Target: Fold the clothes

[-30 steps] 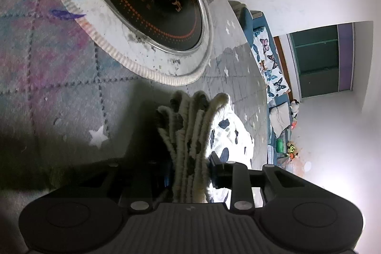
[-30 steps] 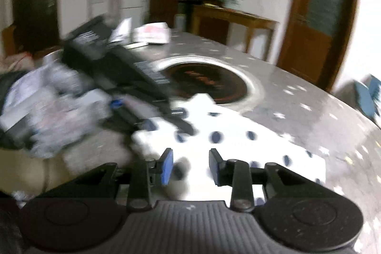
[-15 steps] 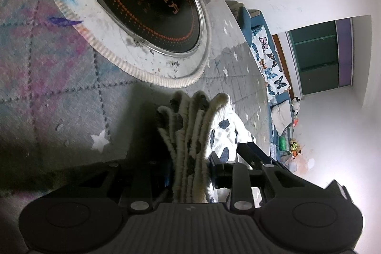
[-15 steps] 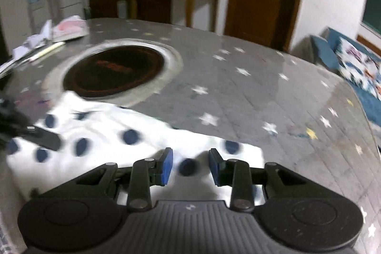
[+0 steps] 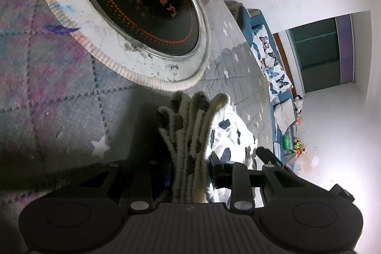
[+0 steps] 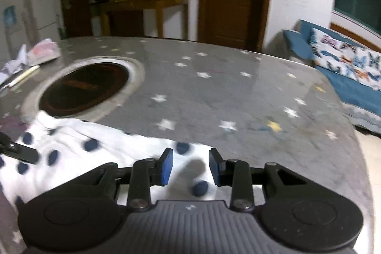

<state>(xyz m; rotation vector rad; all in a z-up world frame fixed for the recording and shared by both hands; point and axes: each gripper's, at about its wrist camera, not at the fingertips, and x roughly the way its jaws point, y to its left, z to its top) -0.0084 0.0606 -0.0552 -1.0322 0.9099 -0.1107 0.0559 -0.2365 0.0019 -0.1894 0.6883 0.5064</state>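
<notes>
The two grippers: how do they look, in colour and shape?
Both are matte black. Each has a ribbed body with a round cap on each side, silver pivot screws and two angular finger links. The right gripper has blue pads. The left gripper looks the same; its pads are mostly hidden.

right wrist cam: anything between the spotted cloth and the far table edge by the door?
Bare starred tabletop only, in the right wrist view. The round cooktop sits off to the left beside the spotted cloth.

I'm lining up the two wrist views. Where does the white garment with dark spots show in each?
Left wrist: spotted garment bottom centre, bunched between the left gripper fingers.
Right wrist: it lies flat at lower left, under the right gripper.
Shared landmark: round black cooktop.
</notes>
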